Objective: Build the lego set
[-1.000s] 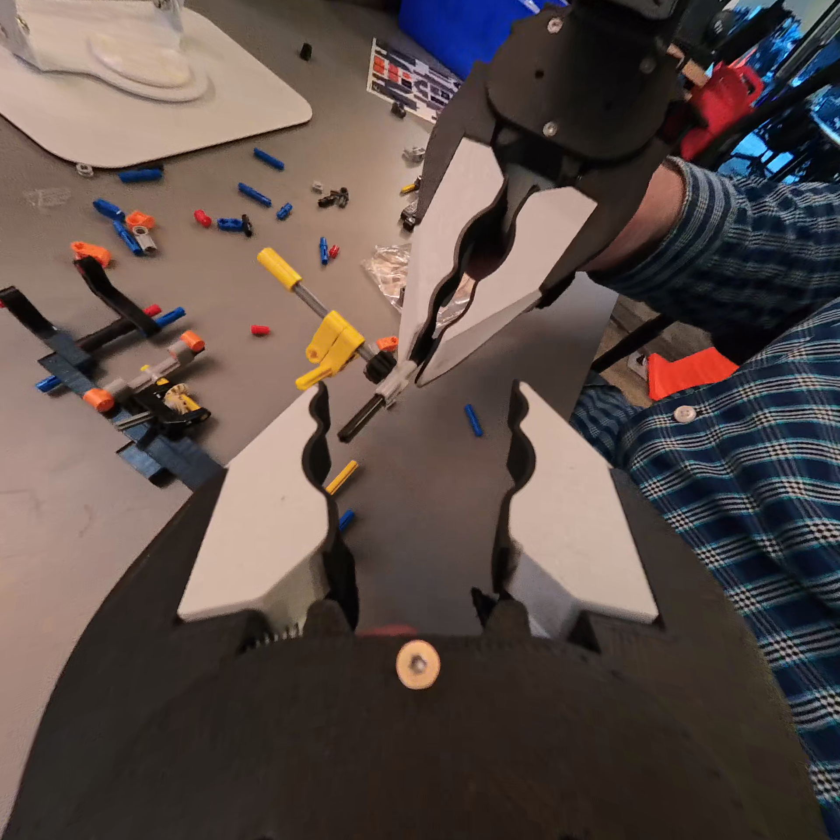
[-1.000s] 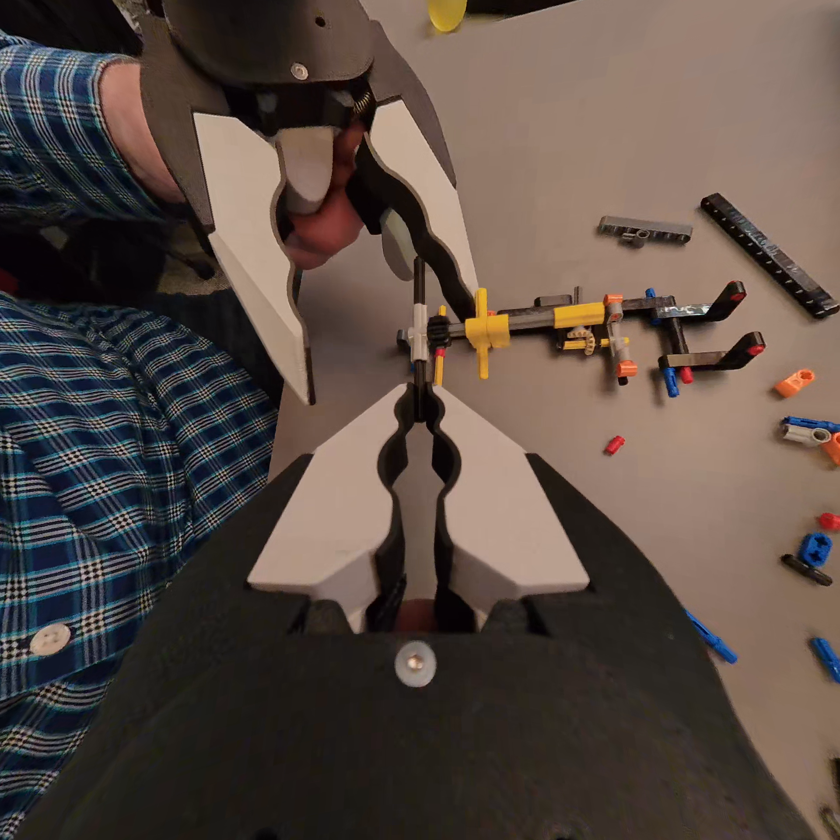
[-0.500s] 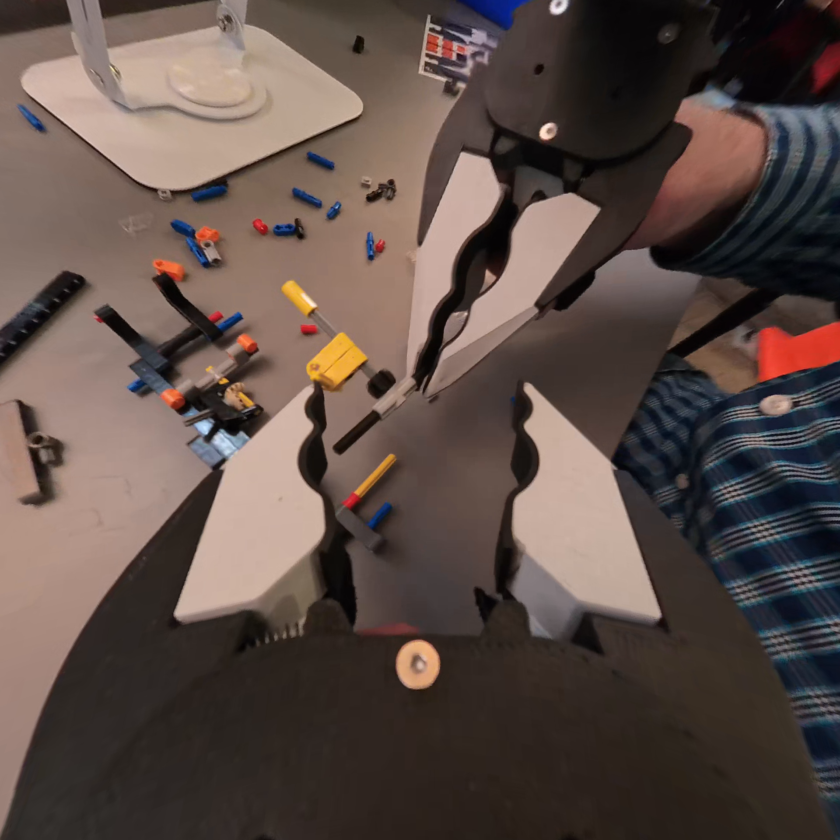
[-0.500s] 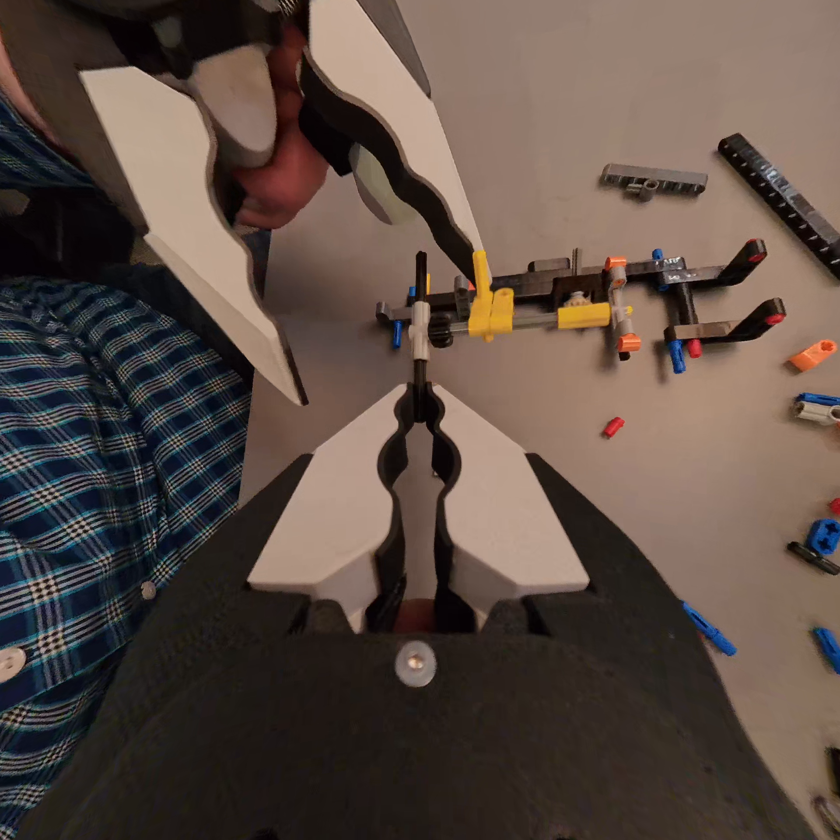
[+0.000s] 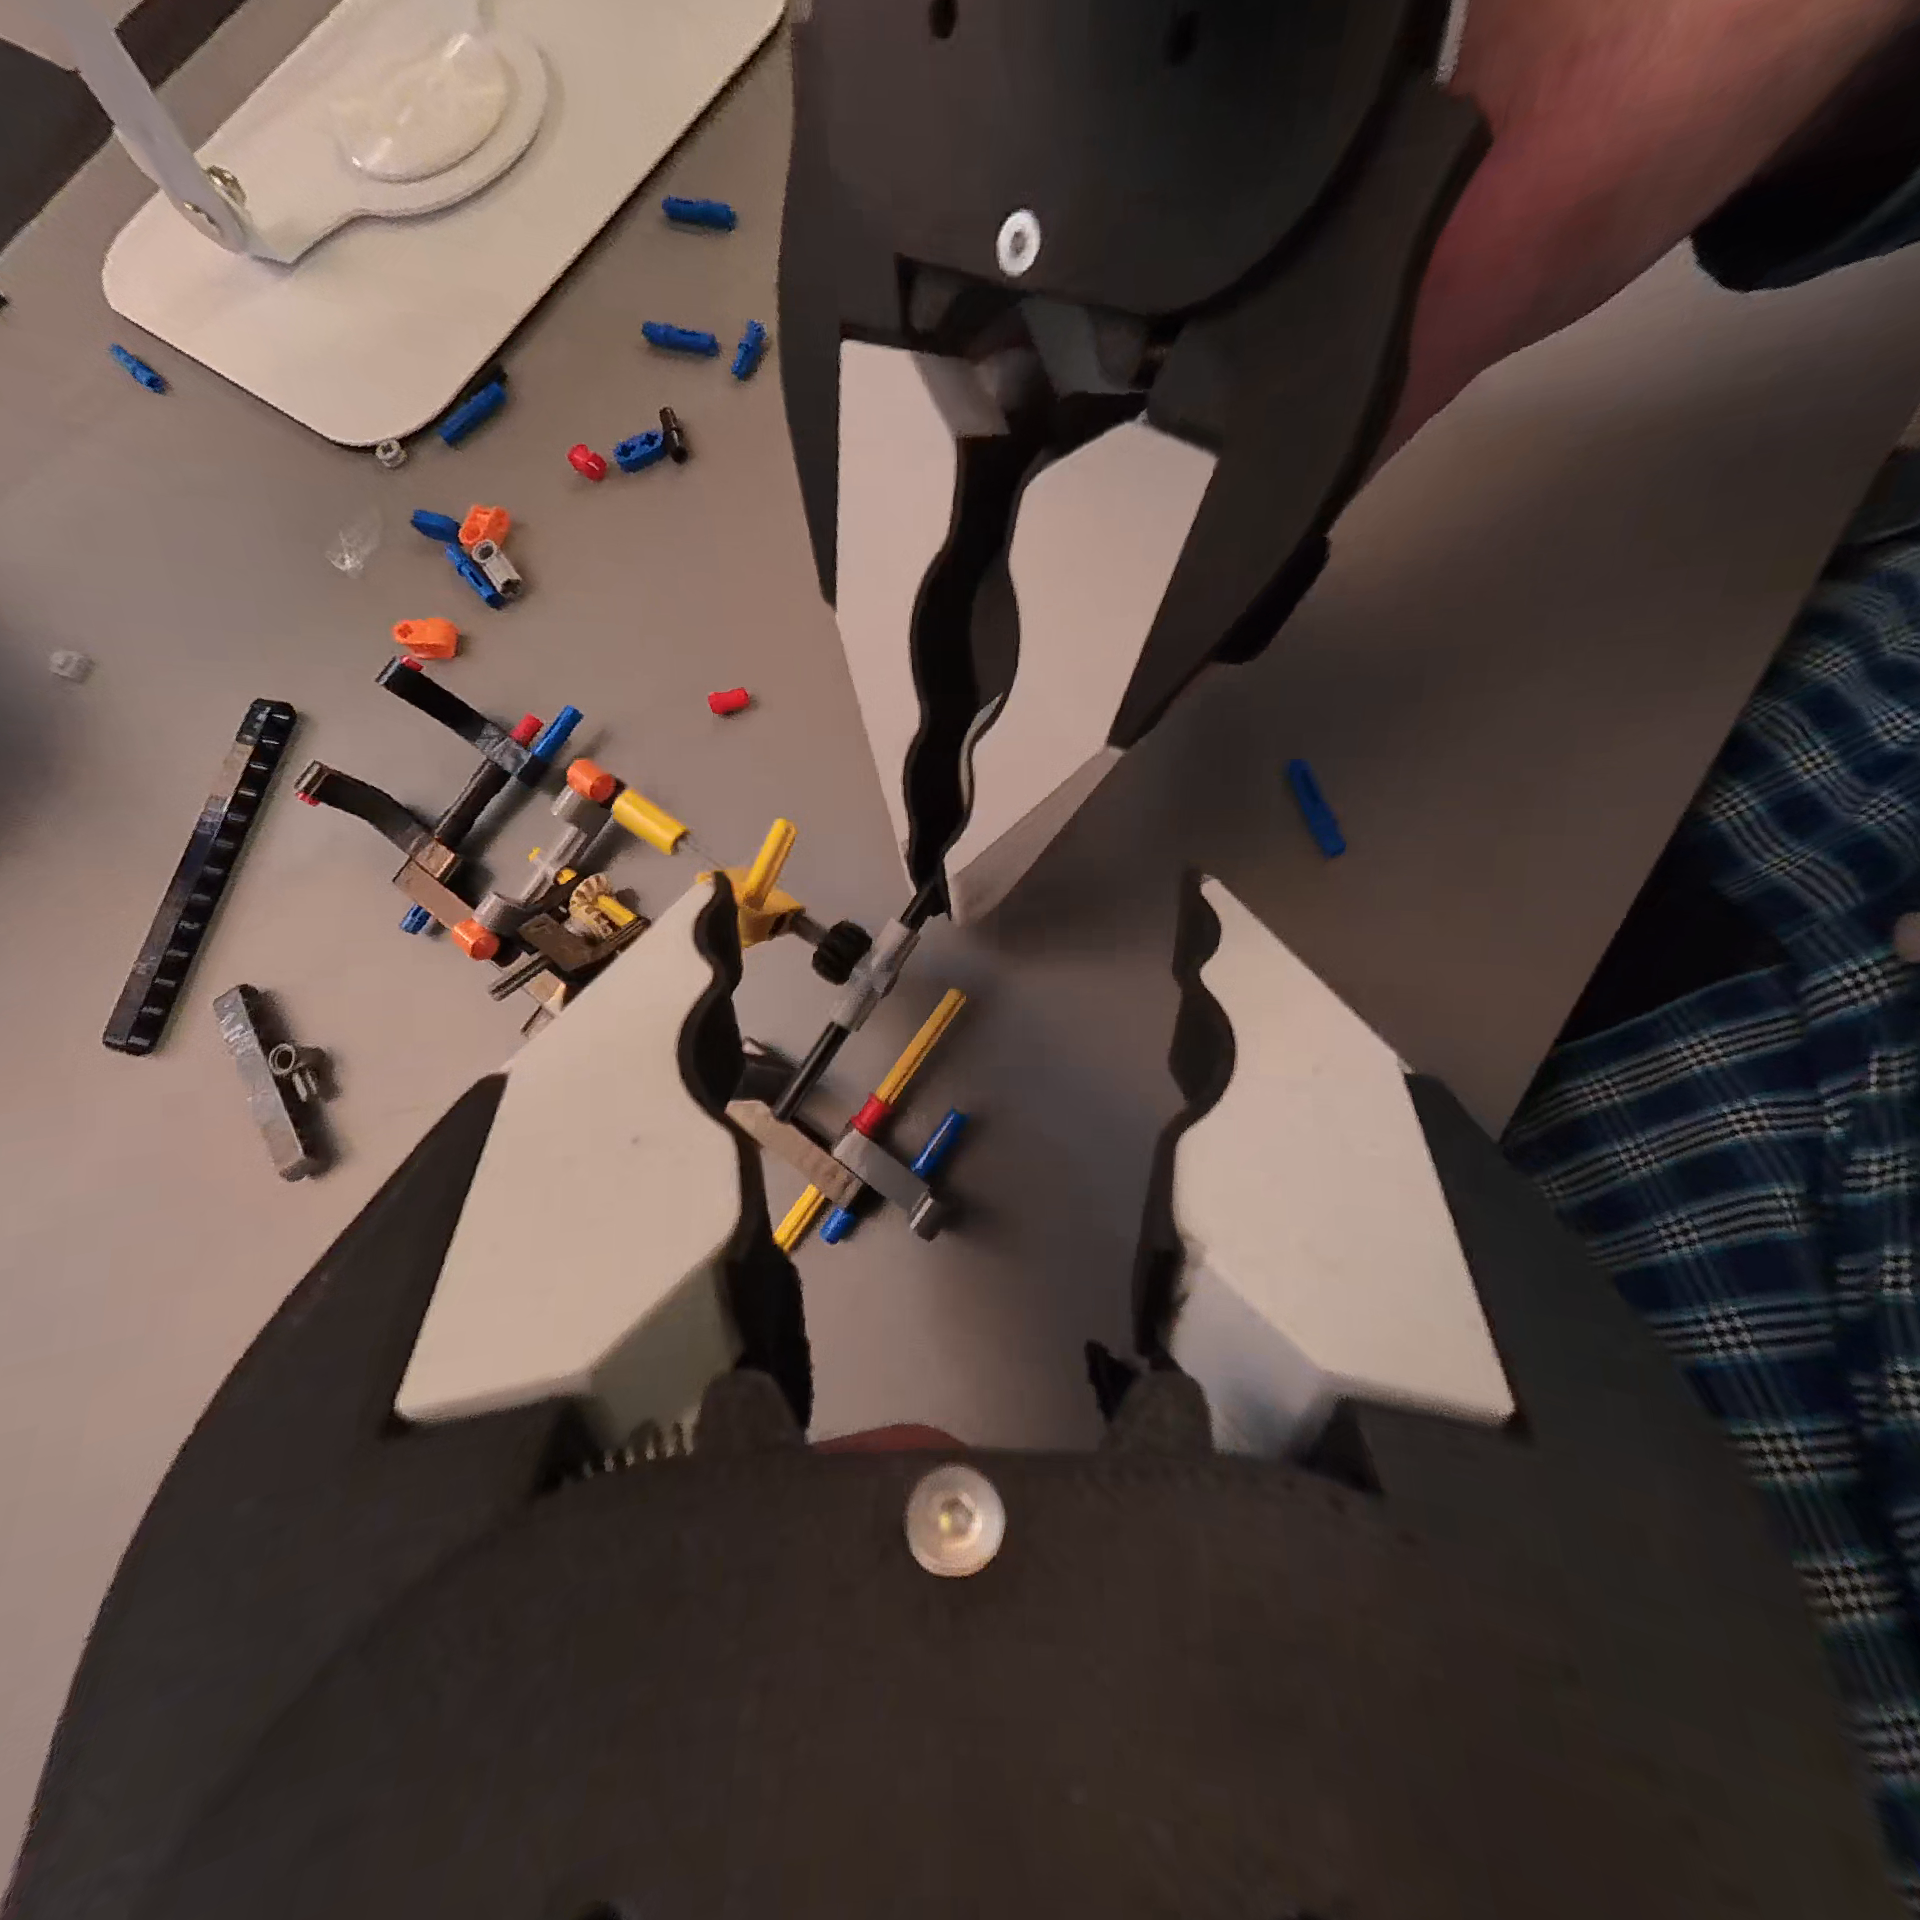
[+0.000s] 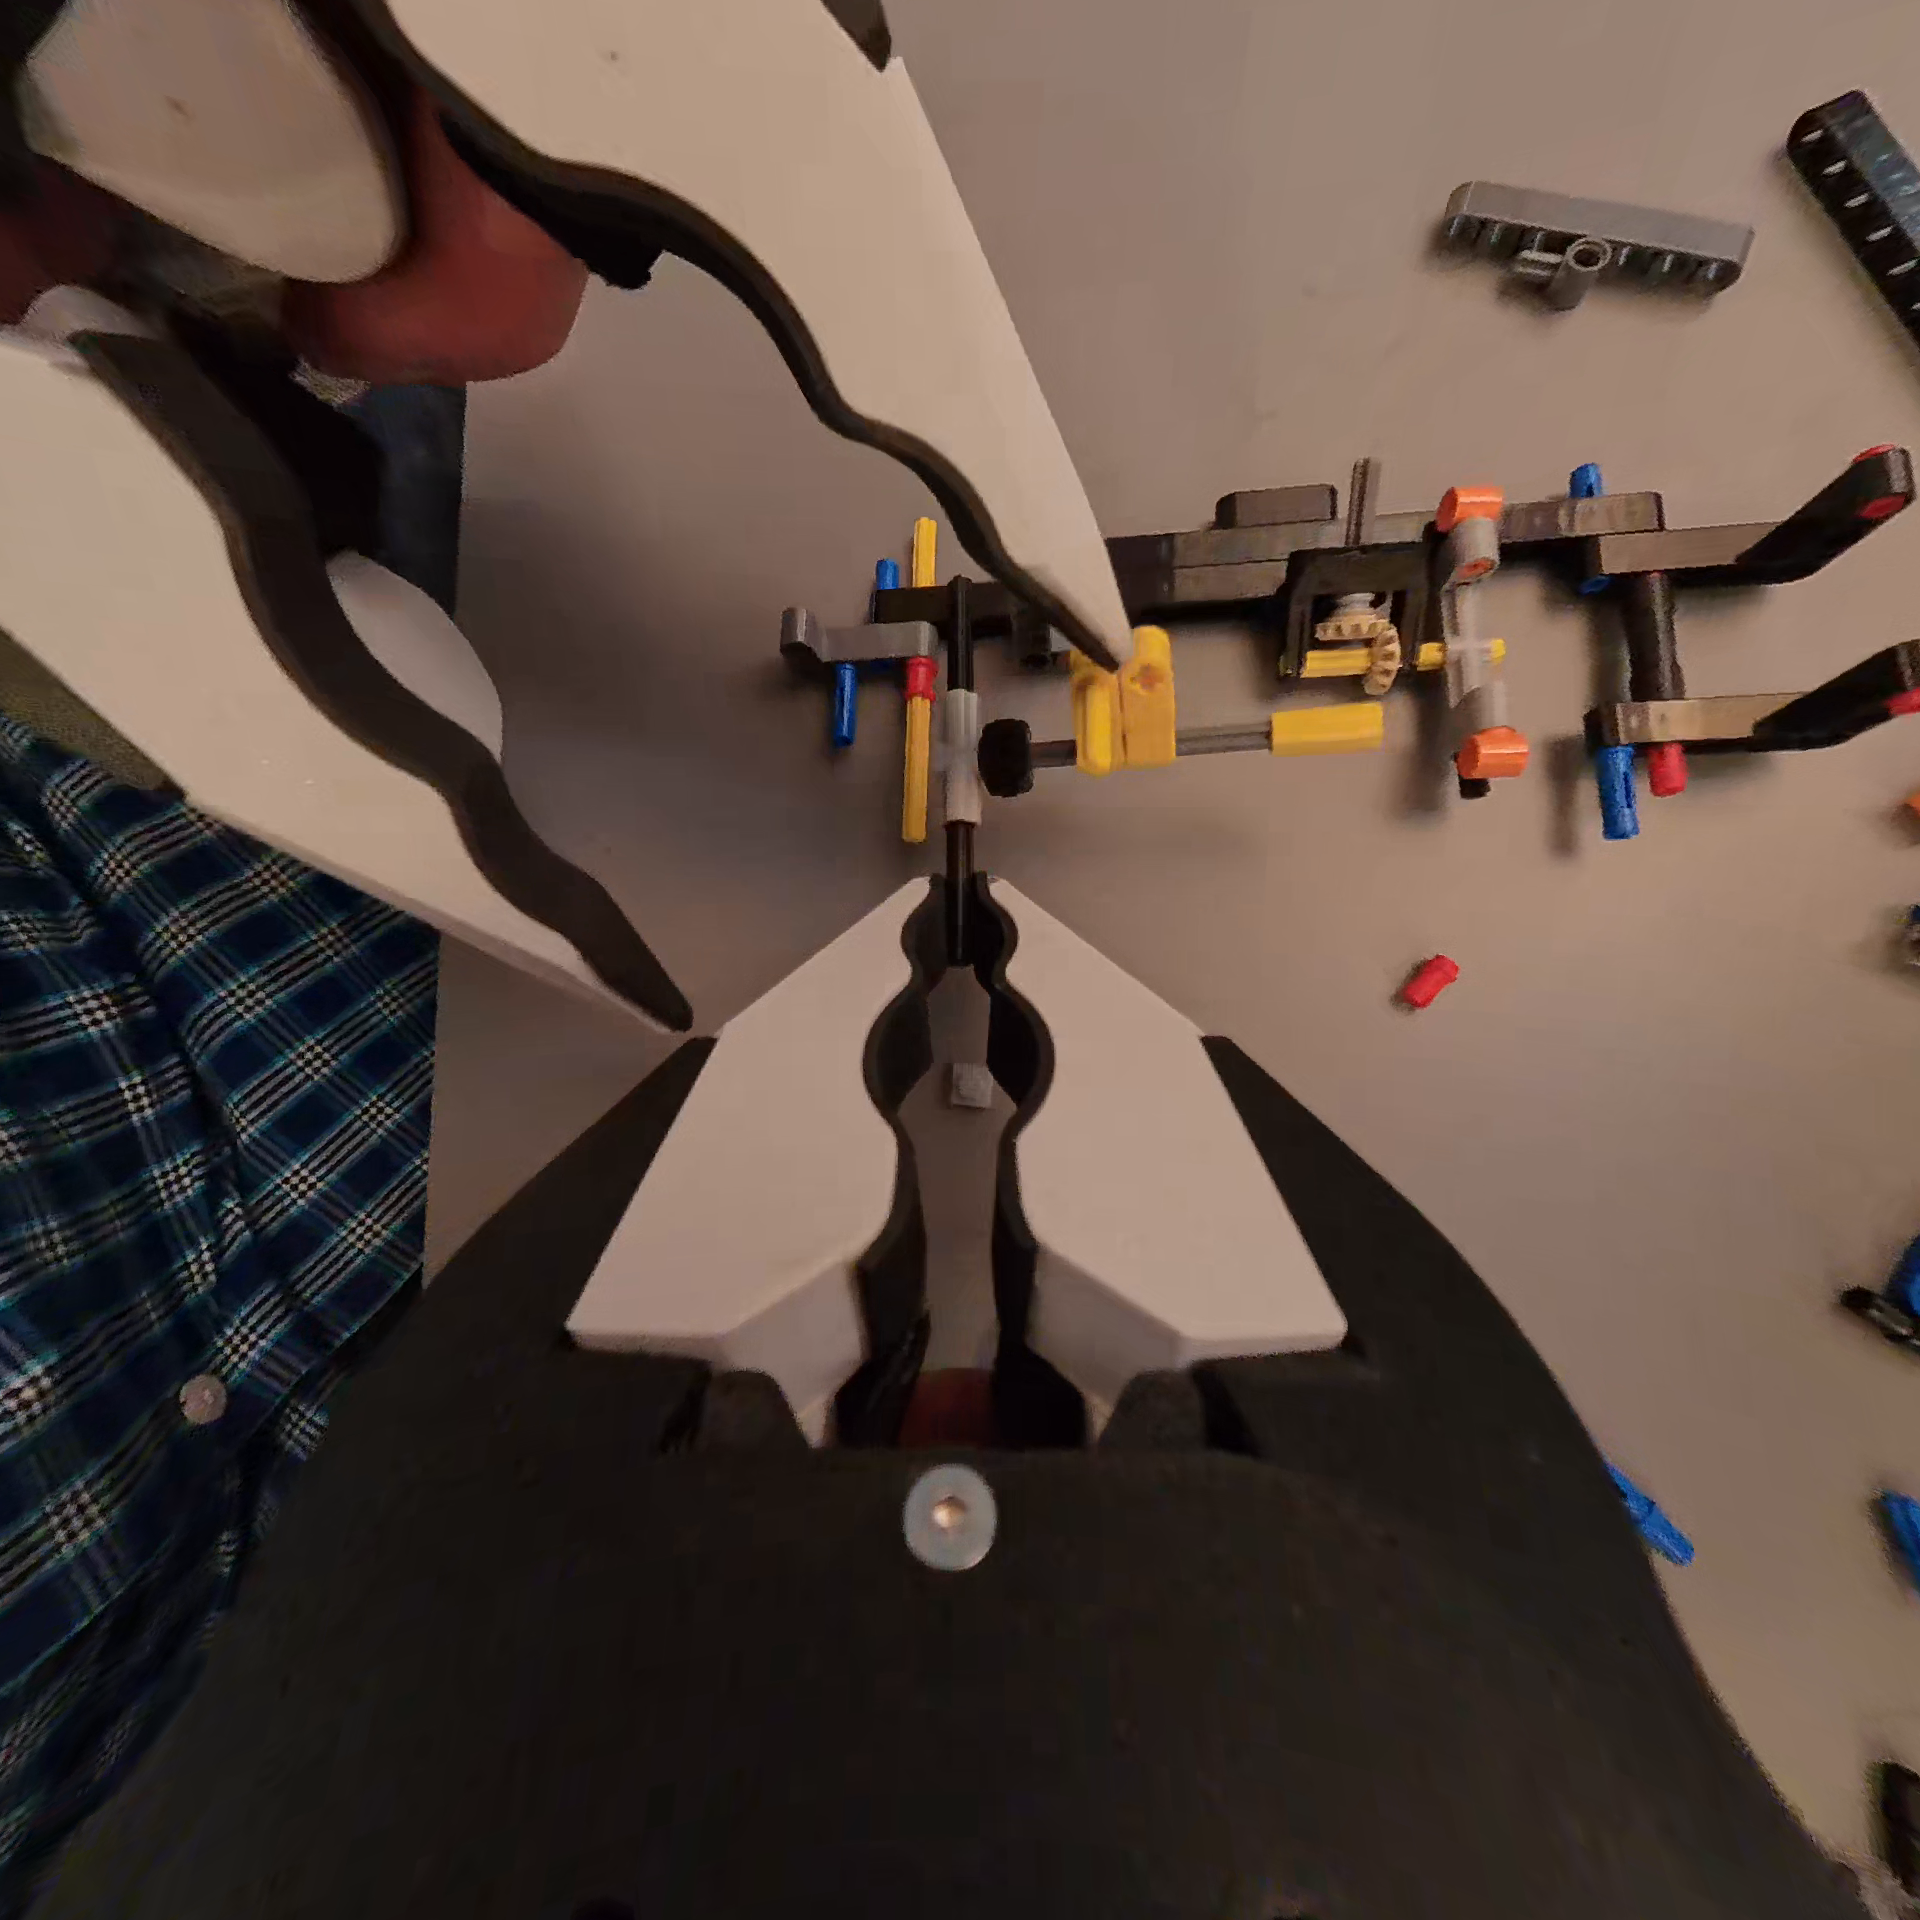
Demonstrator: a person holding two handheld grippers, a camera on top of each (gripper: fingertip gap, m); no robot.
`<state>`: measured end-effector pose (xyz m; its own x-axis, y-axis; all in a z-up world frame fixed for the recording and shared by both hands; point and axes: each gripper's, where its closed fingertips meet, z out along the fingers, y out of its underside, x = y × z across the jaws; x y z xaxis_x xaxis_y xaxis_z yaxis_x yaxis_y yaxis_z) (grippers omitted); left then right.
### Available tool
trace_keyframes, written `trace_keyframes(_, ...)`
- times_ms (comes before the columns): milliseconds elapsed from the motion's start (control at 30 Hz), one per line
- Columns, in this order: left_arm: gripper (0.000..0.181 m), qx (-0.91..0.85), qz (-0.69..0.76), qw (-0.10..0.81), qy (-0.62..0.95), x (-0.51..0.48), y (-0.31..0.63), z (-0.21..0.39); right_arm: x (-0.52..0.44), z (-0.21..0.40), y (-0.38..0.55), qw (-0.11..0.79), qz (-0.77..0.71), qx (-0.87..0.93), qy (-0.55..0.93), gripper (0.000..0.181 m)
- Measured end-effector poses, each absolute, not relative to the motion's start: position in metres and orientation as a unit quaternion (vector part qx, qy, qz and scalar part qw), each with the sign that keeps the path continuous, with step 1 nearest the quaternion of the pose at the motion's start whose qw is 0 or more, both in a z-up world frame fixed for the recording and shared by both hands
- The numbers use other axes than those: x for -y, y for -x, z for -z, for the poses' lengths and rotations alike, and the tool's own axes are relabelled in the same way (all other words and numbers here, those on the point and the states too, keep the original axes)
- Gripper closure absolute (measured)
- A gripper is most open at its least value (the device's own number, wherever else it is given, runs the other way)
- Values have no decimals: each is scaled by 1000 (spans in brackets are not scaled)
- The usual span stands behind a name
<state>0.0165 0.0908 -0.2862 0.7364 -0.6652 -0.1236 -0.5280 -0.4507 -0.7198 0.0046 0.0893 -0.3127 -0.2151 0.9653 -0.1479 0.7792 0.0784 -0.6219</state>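
Observation:
My right gripper (image 6: 961,888) is shut on a black axle (image 6: 961,831), also seen in the left wrist view (image 5: 925,904). The axle carries a grey connector (image 6: 961,748), a black gear (image 6: 1003,758) and a rod with a yellow connector (image 6: 1127,701). This piece lies across the near end of the black lego frame (image 6: 1351,566), which rests on the grey table (image 6: 1247,1039). My left gripper (image 5: 956,894) is open and empty, straddling the axle. One of its fingertips (image 6: 1107,644) touches the yellow connector.
A long black beam (image 5: 197,873) and a grey beam (image 5: 265,1081) lie left of the frame. Loose blue, red and orange pins (image 5: 478,540) are scattered toward a white stand base (image 5: 416,208). The table edge and a person's plaid shirt (image 5: 1766,1039) are at the right. Left and right tips are no more than a few centimetres apart.
The right gripper has carried the axle piece onto the end of the frame. The left gripper has moved in closer, and its fingertip now meets the yellow connector.

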Motion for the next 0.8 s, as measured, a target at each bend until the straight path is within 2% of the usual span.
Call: trace_keyframes(800,102,-370,130,342,854,-83,-19,299,-87,325,-4,125,-270,732,613,180)
